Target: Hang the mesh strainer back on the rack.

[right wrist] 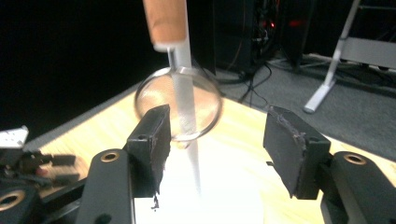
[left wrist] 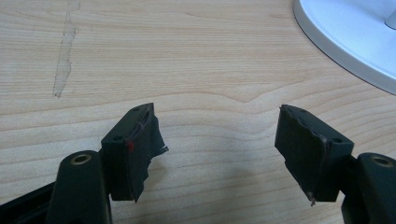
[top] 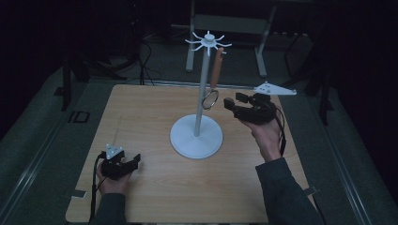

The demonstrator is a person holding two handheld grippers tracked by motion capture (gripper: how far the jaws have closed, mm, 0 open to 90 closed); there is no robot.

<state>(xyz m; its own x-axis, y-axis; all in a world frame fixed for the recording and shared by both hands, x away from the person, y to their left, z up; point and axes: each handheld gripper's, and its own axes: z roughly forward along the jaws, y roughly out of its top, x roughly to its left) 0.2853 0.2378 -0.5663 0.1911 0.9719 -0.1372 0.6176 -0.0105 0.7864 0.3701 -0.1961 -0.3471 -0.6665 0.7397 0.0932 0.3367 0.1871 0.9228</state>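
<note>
Now: small strainer (top: 212,77) with wooden handle hanging from spoked top of white stand (top: 196,136), mesh ring low beside pole, near table's centre. Right gripper (top: 238,104) held just right of ring, jaws spread wide, nothing between them, apart from strainer. Left gripper (top: 132,162) resting low at near-left of wooden table (top: 141,117), jaws wide apart, holding nothing, bare tabletop beneath.

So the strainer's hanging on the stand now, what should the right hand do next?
Probably draw the right tool back from the strainer: its jaws stand open with nothing pressed between them, and the strainer hangs from the stand by itself.
</note>
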